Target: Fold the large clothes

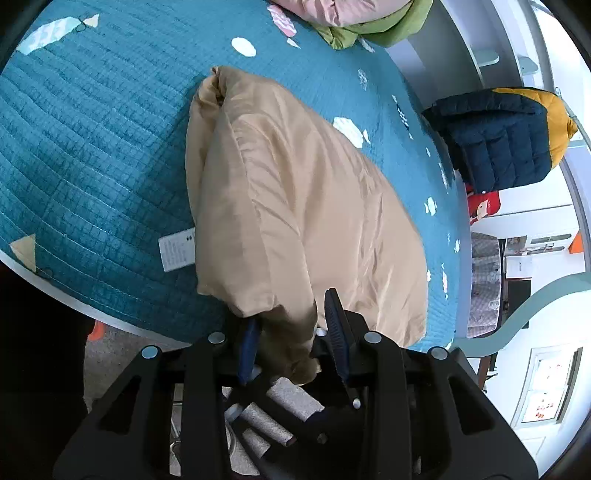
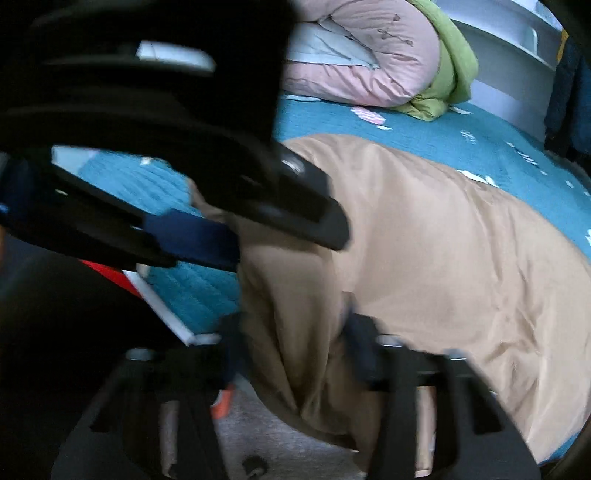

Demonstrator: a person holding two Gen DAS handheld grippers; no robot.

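A large tan padded garment lies folded lengthwise on the teal quilted bed. A white care label sticks out at its left side. My left gripper is shut on the garment's near hem at the bed's front edge. In the right wrist view the same tan garment fills the middle, and my right gripper is shut on a bunched fold of its near edge. The left gripper shows there blurred, just left of and above the right one, gripping the same edge.
A pink and green bundle of clothes lies at the bed's far end and also shows in the right wrist view. A navy and yellow puffer jacket hangs at the right. Grey floor lies below the bed edge.
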